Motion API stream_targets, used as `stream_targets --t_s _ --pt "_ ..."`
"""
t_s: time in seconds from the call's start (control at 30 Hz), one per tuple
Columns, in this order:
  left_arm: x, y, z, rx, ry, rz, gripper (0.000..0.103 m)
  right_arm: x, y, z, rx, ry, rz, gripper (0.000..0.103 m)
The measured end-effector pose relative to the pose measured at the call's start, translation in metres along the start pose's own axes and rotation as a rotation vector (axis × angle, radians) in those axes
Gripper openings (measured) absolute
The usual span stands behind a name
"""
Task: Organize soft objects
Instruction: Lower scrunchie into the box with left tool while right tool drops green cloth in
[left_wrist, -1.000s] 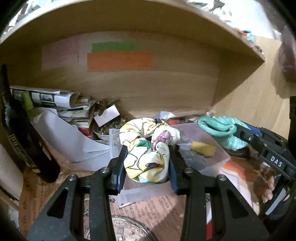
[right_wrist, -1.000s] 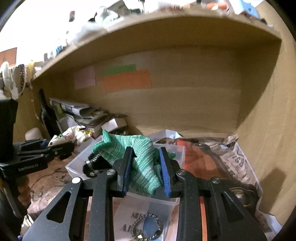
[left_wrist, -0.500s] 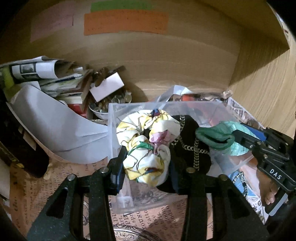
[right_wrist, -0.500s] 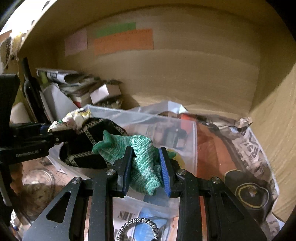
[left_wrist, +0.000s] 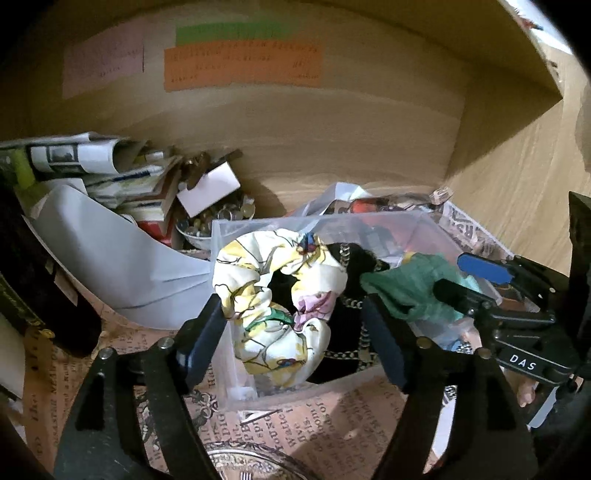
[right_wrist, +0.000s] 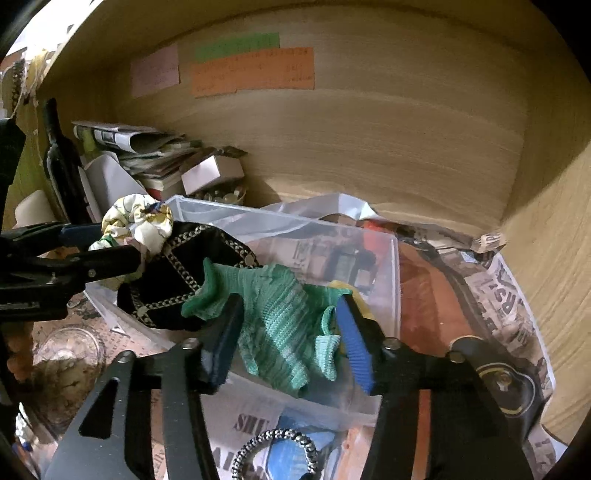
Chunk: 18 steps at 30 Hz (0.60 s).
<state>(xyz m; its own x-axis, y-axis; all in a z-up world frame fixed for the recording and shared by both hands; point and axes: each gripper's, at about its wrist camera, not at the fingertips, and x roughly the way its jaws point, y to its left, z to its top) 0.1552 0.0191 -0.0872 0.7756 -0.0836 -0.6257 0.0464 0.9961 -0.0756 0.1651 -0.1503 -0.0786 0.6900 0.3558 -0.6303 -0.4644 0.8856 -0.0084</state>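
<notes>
While both grippers hang over the clear plastic bin (left_wrist: 424, 221), the left gripper (left_wrist: 295, 325) has its jaws spread wide, the floral scrunchie (left_wrist: 273, 295) sitting loose between them, draped over the bin's near-left corner and touching the left finger. The right gripper (right_wrist: 288, 332), jaws also parted, has the green knit cloth (right_wrist: 273, 314) lying slack between its fingers over the bin's near wall, with a black chain-trimmed pouch (right_wrist: 177, 273) just ahead-left inside the bin.
</notes>
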Motion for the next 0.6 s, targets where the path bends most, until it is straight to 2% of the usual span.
stream_targets --t_s 0.13,0.4,0.6 --pt "-0.017 -0.004 0.001 0.007 -0.039 0.001 0.084 -0.016 -0.001 0.003 0.004 -0.037 -0.004 0.066" --pt "-0.048 -0.012 0.000 0.014 -0.104 -0.013 0.093 -0.059 0.000 0.006 0.017 -0.127 -0.017 0.081" --pt "-0.062 -0.024 -0.011 0.027 -0.113 -0.044 0.094 -0.078 0.002 -0.008 0.021 -0.134 -0.025 0.082"
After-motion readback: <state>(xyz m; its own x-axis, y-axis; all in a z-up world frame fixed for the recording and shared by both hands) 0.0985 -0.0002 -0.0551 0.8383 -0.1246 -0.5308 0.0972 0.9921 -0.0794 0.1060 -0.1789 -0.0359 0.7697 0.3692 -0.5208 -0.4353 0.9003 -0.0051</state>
